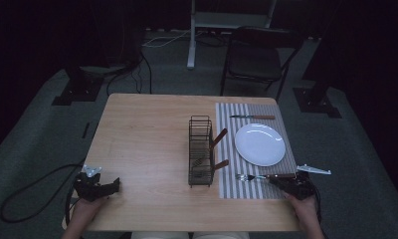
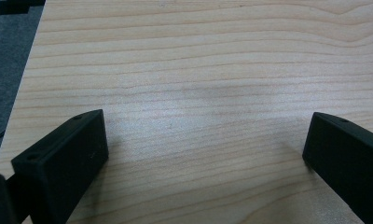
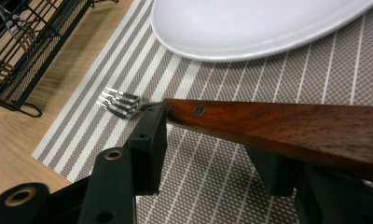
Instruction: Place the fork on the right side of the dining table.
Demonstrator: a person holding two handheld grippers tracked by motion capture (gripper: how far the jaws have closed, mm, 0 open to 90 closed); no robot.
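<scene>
The fork (image 1: 259,177) with the wooden handle is lying on the striped placemat (image 1: 227,149), just in front of the white plate (image 1: 259,144), its tines pointing toward the black wire caddy (image 1: 201,152) and its handle running toward the counter's right edge. In the right claw view the fork (image 3: 278,123) is passing across and between the two black jaws, with the left jaw standing beside the neck of the handle and the right jaw sitting under and behind it. The right claw (image 1: 292,185) is standing part open around the handle; whether the pads are pressing on the wood is not clear, and a gap is showing on the left side. The person's right hand (image 1: 306,209) is holding this claw at the near right corner of the placemat.

The left claw (image 1: 98,188) is resting near the counter's near left corner, well apart from the fork. In the left claw view its jaws are standing wide open over the bare wooden counter (image 2: 198,70) with nothing between them.

A knife (image 1: 252,117) is lying on the placemat beyond the plate. Two more wooden handles are sticking out of the caddy, leaning toward the plate.
</scene>
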